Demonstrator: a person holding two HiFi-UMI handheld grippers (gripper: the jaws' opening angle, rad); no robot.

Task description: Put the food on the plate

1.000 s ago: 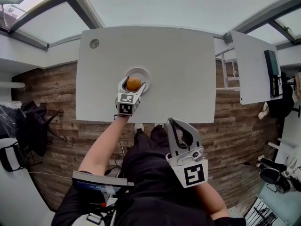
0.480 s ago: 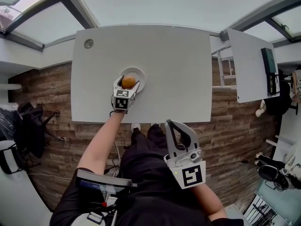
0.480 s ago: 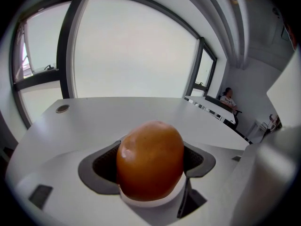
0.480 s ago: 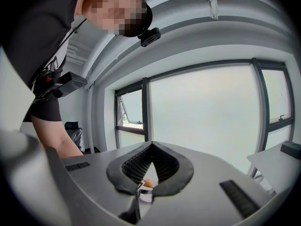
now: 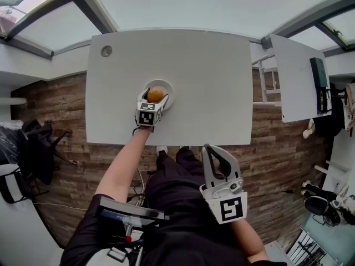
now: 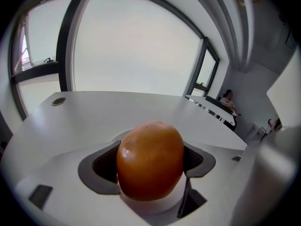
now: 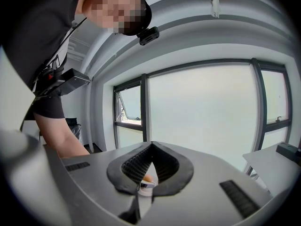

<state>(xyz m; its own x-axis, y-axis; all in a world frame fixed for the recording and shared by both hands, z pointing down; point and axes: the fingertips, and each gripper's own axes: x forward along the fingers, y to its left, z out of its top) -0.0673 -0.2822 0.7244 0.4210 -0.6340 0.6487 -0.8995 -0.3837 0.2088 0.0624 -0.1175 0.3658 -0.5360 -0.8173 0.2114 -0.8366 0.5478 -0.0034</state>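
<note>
An orange fruit [image 5: 156,93] sits between the jaws of my left gripper [image 5: 155,98], just over the small white plate [image 5: 167,88] near the table's front edge. In the left gripper view the dark pads [image 6: 106,161] press on both sides of the fruit [image 6: 150,159], and the plate's rim [image 6: 155,206] shows right under it. I cannot tell whether the fruit touches the plate. My right gripper [image 5: 208,148] hangs in front of the person's body, off the table, its jaws meeting at the tips [image 7: 150,147] with nothing between them.
The white table [image 5: 211,82] has a round cable hole [image 5: 106,51] at its far left corner. A second white table [image 5: 297,76] stands to the right, and a black chair [image 5: 36,148] to the left on the wooden floor. A person [image 6: 229,98] sits far off.
My left gripper has sunk a little with the fruit, closer over the plate. The right gripper has drifted slightly back toward the person's body, still shut.
</note>
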